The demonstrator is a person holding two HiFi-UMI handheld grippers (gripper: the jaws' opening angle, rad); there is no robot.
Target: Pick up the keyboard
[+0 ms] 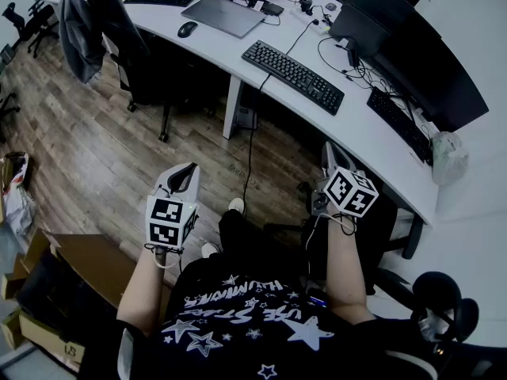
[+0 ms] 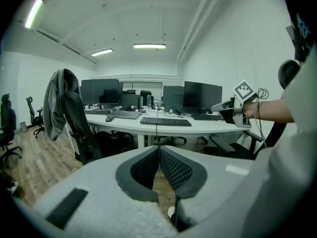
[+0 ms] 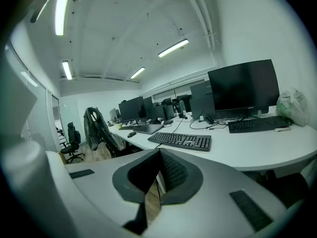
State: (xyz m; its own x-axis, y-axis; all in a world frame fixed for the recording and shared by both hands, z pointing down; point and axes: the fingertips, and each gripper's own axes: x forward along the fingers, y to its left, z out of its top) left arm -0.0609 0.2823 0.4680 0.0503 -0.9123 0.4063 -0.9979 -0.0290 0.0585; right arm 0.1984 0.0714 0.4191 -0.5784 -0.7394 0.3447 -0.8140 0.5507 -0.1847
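Closest in, the person holds both tools out over their lap, well short of the desk. The left gripper has its jaws pressed together with nothing between them. The right gripper is closed and empty in the same way. Both tilt slightly downward toward the wooden floor, which reads as a resting carry before any reach, so the pick-up looks not yet begun.

Beyond them is the curved white desk. The keyboard lies flat just behind its front edge, roughly at the middle of the curve and parallel to the edge, where someone typing would want it. It sits ahead of and between the two grippers. Both long sides are clear of clutter, so a grip from either end seems open. Its cable runs back toward the rear edge, which would likely limit how far it can be lifted.

Further along the front edge to the right lies a second keyboard, with a plastic bag at the desk's right end. To the left are a closed laptop and a mouse, and a chair draped with a jacket. Monitors line the rear edge.
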